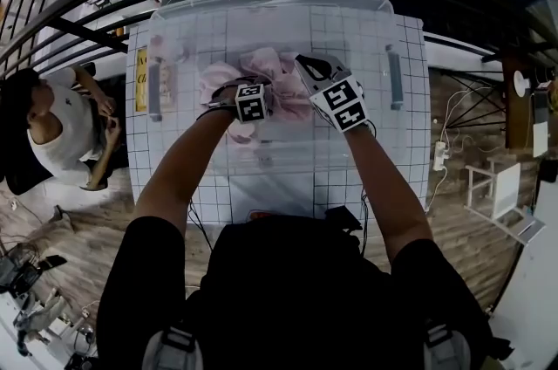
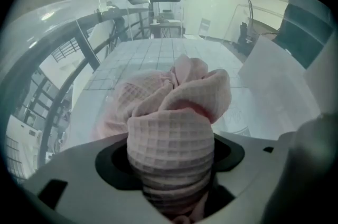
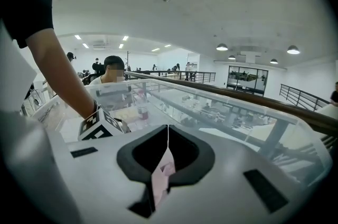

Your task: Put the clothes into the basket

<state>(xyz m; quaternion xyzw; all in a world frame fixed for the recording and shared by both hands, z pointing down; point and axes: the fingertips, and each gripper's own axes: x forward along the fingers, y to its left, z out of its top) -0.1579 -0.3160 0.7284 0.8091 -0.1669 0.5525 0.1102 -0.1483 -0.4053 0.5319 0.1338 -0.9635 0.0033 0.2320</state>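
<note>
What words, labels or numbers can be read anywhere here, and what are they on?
No text is readable.
Yellow strip label at the gridded white table's left edge, beside the clear plastic basket: print too blurred.
Two black-and-white square-patterned marker cubes: codes, not words.

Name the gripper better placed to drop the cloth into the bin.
Left: the left gripper grips most of the pink waffle cloth, aimed down inside the clear bin; the right gripper pinches a sliver.

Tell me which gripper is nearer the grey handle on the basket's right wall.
Right. The right gripper sits left of that handle in the head view; the left gripper is farther left, gripping the pink cloth at the basket's middle.
</note>
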